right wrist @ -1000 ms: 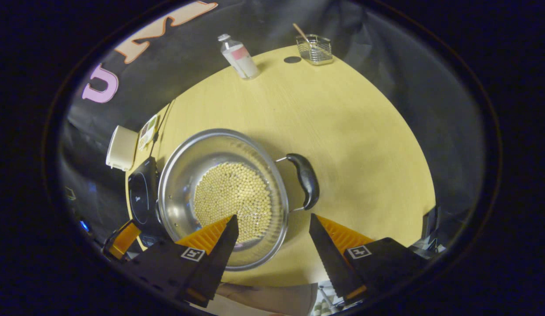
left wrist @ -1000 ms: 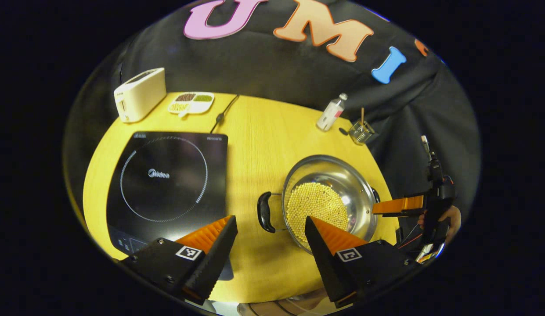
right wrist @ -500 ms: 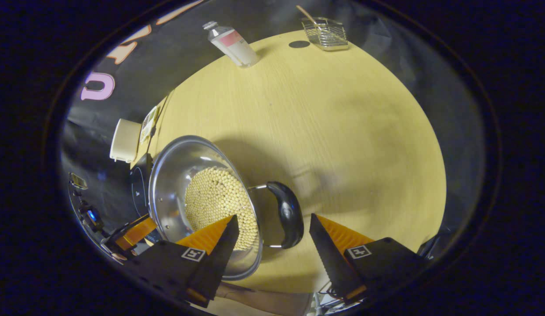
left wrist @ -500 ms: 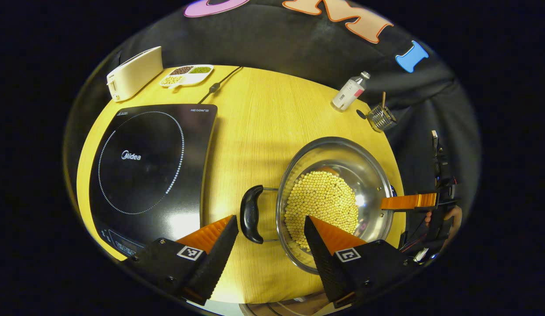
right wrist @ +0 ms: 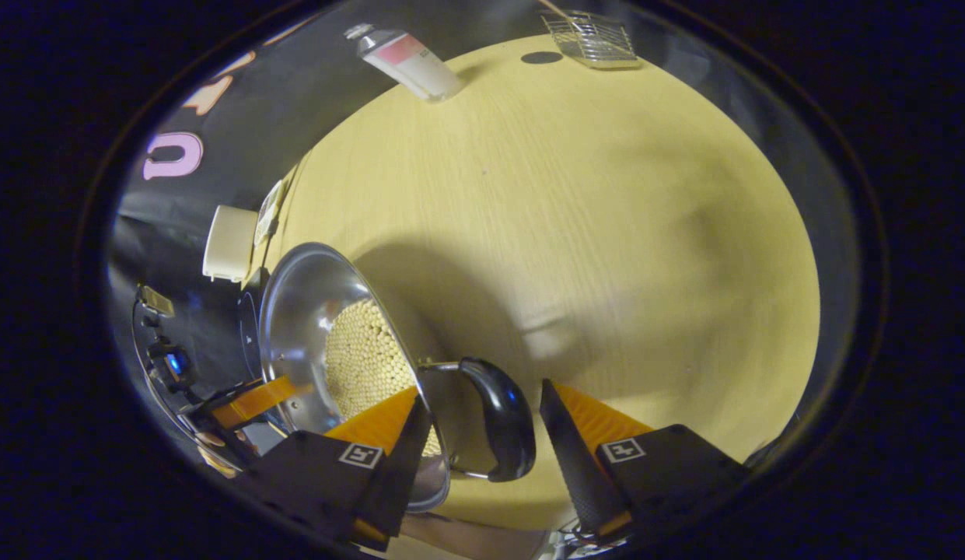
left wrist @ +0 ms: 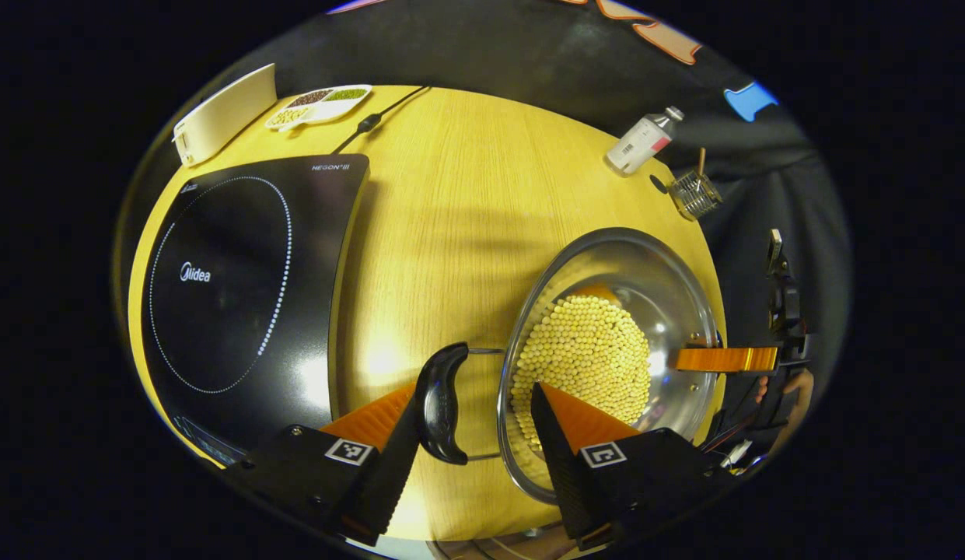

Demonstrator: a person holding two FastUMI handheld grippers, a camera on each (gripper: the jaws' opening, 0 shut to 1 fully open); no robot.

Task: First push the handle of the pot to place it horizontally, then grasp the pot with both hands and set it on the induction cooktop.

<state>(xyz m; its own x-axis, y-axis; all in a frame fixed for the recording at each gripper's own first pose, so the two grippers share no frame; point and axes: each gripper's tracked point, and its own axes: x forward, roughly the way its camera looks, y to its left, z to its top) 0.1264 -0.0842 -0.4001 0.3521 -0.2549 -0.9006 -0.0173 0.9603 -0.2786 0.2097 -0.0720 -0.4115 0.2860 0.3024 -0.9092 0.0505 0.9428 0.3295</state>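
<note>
A steel pot (left wrist: pixel 673 292) holding yellow beans (left wrist: pixel 587 358) stands on the wooden table, right of the black induction cooktop (left wrist: pixel 233 280). In the left gripper view my left gripper (left wrist: pixel 473 408) is open, and the pot's near black handle (left wrist: pixel 442 404) lies between its fingers, close to the left one. My right gripper (left wrist: pixel 723 359) reaches the pot's far side there. In the right gripper view the right gripper (right wrist: pixel 482 420) is open and straddles the other black handle (right wrist: pixel 499 424) beside the pot (right wrist: pixel 295 311). The left gripper (right wrist: pixel 245 400) shows past the pot.
At the table's back left stand a white appliance (left wrist: pixel 218 117) and a divided dish (left wrist: pixel 319 105), with the cooktop's cable (left wrist: pixel 373 120) beside them. A bottle (left wrist: pixel 641 144) and a wire basket (left wrist: pixel 694 193) sit at the back right. Bare wood lies between the cooktop and the pot.
Both grippers came forward and lower toward the pot. Each handle, ahead of the fingertips a second ago, now lies between the fingers. The pot has stayed in place.
</note>
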